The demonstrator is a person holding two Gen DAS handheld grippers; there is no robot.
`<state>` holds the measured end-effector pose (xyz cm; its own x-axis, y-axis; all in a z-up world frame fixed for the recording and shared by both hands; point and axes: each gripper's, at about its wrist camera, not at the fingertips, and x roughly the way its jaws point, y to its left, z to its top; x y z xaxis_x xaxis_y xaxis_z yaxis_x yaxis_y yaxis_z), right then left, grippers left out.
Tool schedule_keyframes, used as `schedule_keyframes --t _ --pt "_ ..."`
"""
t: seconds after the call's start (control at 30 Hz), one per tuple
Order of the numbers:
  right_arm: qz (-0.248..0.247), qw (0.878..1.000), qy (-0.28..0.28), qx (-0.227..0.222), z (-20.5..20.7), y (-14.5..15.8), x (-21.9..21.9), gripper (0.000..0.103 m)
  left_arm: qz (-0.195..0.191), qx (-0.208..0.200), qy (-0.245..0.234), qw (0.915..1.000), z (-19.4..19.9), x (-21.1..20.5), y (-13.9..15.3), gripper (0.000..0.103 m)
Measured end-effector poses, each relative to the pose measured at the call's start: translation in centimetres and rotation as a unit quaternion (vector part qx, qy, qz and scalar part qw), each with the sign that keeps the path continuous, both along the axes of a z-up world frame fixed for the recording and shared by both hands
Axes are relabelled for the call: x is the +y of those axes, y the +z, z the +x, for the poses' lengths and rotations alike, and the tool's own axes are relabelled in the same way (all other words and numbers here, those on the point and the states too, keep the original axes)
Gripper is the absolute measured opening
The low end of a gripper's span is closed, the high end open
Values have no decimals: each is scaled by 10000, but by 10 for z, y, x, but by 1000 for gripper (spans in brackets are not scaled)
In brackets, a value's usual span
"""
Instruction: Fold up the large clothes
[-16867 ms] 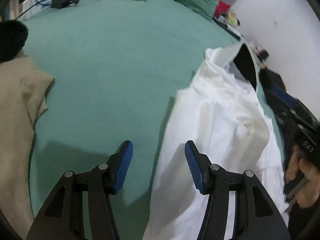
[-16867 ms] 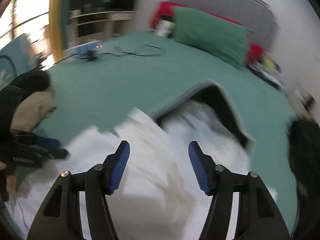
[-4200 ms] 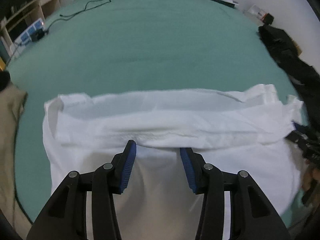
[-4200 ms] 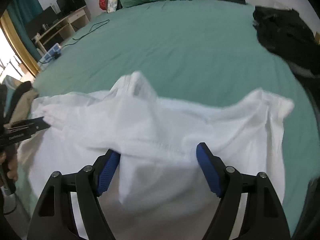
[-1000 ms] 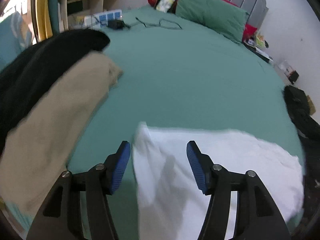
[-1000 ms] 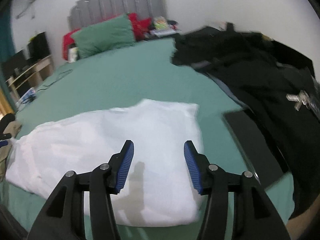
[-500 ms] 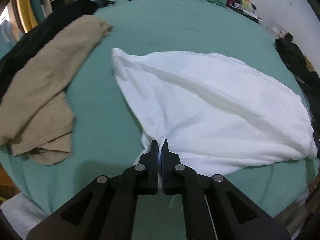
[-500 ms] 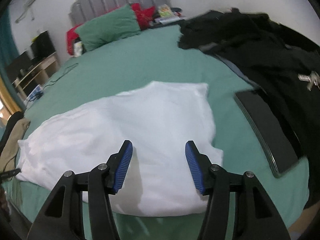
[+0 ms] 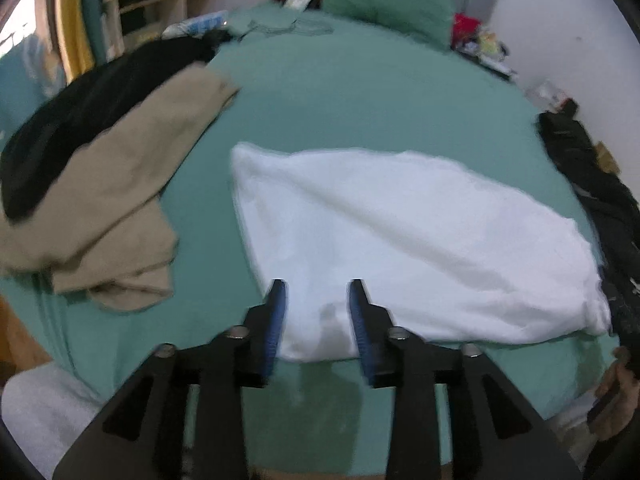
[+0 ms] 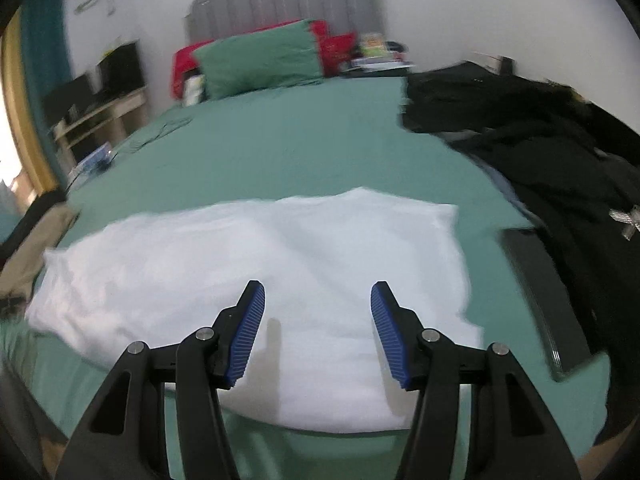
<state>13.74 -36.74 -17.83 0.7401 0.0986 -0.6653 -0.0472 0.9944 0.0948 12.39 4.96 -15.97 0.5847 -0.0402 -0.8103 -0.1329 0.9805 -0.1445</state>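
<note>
Crumpled tan cloth garment (image 9: 100, 200), far left on green bedsheet (image 9: 360, 100), near the work: could be snagged if the left tool strays

Left gripper (image 9: 316, 312): blue-padded jaws opening, nothing pinched, over the near left corner of the cloth

Folded white cloth garment (image 9: 400, 240), flat near the bed's front edge; loose layers may slide open or slip off under a careless tug

Right gripper (image 10: 318, 320): jaws parted, empty, above the garment's near edge

Black clothing heap (image 10: 540, 140), right, could catch
</note>
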Motion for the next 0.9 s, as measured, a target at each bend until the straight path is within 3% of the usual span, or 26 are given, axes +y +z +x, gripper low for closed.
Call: schedule_keyframes --t 0.03,0.13,0.2,0.27,0.3,0.43,0.53,0.7,0.77,0.9 --pt "-103 9998 119 128 3 -6 9 58 -33 -80 -152 9998 4 -9 4 47" --pt "-250 9957 317 837 16 -38 25 60 10 -21 -556 9985 18 -45 0 47" --pt "-355 9961 305 745 15 -38 27 61 -81 202 -675 9975 27 -68 -7 47" --pt "-316 9961 301 762 12 -30 24 61 -271 172 -892 9955 29 -87 -7 47" --pt "-204 9971 249 688 4 -24 19 61 -225 129 -956 9951 25 -91 -5 47" --pt "490 9975 -36 507 -38 -12 -3 80 -342 5 -1163 9926 28 -114 -8 47" --pt "1228 9900 -183 665 -51 -19 -15 81 -470 26 -1158 9922 25 -119 -16 47" --pt "2100 9724 -183 1002 -28 -40 -14 81 -553 -167 -1346 9892 33 -140 -15 47" --pt "2262 9692 -260 944 -19 -43 -14 82 -579 -277 -1405 9880 41 -151 -11 47" --pt "2053 9758 -177 737 -5 -37 -4 82 -695 -274 -1478 9862 65 -165 -13 47"
